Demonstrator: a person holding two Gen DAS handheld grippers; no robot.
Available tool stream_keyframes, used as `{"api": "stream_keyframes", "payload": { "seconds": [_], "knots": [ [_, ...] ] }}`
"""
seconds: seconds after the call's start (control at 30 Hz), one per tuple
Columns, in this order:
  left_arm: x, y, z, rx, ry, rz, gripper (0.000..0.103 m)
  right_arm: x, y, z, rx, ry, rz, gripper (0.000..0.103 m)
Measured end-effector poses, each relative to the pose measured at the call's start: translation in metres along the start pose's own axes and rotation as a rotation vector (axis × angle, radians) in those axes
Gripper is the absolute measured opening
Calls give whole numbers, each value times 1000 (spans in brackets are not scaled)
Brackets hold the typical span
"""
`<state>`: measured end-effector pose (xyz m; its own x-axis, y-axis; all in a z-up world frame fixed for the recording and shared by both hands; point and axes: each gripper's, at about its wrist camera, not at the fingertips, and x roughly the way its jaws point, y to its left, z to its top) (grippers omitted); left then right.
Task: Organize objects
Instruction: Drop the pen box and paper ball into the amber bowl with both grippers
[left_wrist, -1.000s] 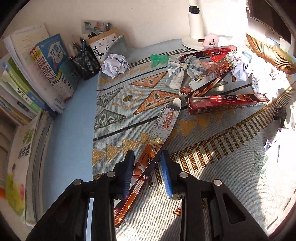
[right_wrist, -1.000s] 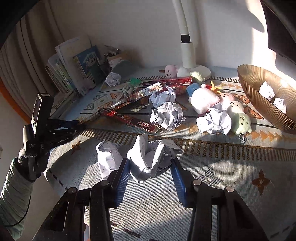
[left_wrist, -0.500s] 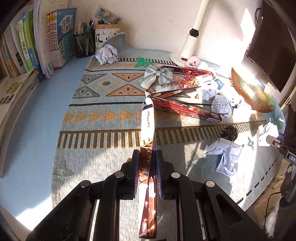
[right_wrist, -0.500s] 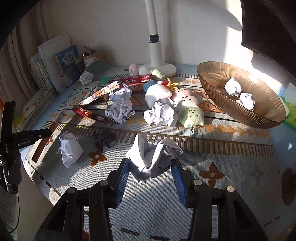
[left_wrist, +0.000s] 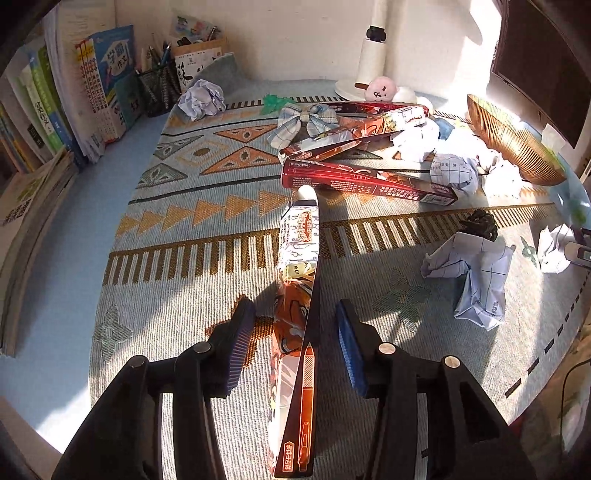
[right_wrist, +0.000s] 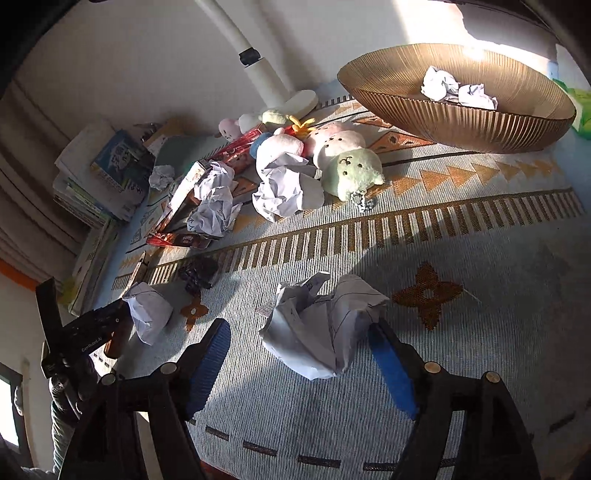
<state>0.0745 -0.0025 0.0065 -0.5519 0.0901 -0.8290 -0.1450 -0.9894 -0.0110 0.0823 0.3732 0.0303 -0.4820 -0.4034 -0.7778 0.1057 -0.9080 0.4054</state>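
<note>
My left gripper (left_wrist: 295, 350) is open; its jaws stand wide on either side of a long printed pen box (left_wrist: 297, 295) that lies on the patterned mat (left_wrist: 184, 240), not touching it. My right gripper (right_wrist: 299, 365) is open too, its blue pads apart around a crumpled white paper (right_wrist: 321, 328) lying on the mat (right_wrist: 480, 258). A ribbed golden bowl (right_wrist: 461, 122) at the back right holds two paper balls (right_wrist: 454, 88). The left gripper's body also shows at the left edge of the right wrist view (right_wrist: 81, 332).
More pen boxes (left_wrist: 369, 181), paper balls (left_wrist: 454, 173), a plaid bow (left_wrist: 306, 118) and plush toys (right_wrist: 351, 170) crowd the mat's far side. Books (left_wrist: 55, 110) and a pen holder (left_wrist: 159, 88) stand at the left. A lamp base (left_wrist: 351, 88) and a monitor (left_wrist: 543, 66) stand behind.
Both grippers have opened. The left one let go of the pen box, which now lies on the mat. The right one released the crumpled paper and tilted toward the bowl.
</note>
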Motion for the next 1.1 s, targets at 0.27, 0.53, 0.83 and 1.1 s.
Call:
{"api": "stream_keyframes", "payload": {
  "seconds": [0.27, 0.53, 0.83, 1.1],
  "knots": [
    [-3, 2, 6, -64, -13, -3, 14, 0, 11, 3, -57, -26, -49, 45],
    [-52, -21, 41, -53, -118, -39, 14, -59, 17, 35, -130, -186, -65, 45],
    [-64, -145, 169, 134, -201, -255, 14, -131, -37, 124, -21, -358, -155, 45],
    [-16, -266, 235, 213, -186, -388, 14, -107, -94, 166, 108, -299, -224, 45]
  ]
}}
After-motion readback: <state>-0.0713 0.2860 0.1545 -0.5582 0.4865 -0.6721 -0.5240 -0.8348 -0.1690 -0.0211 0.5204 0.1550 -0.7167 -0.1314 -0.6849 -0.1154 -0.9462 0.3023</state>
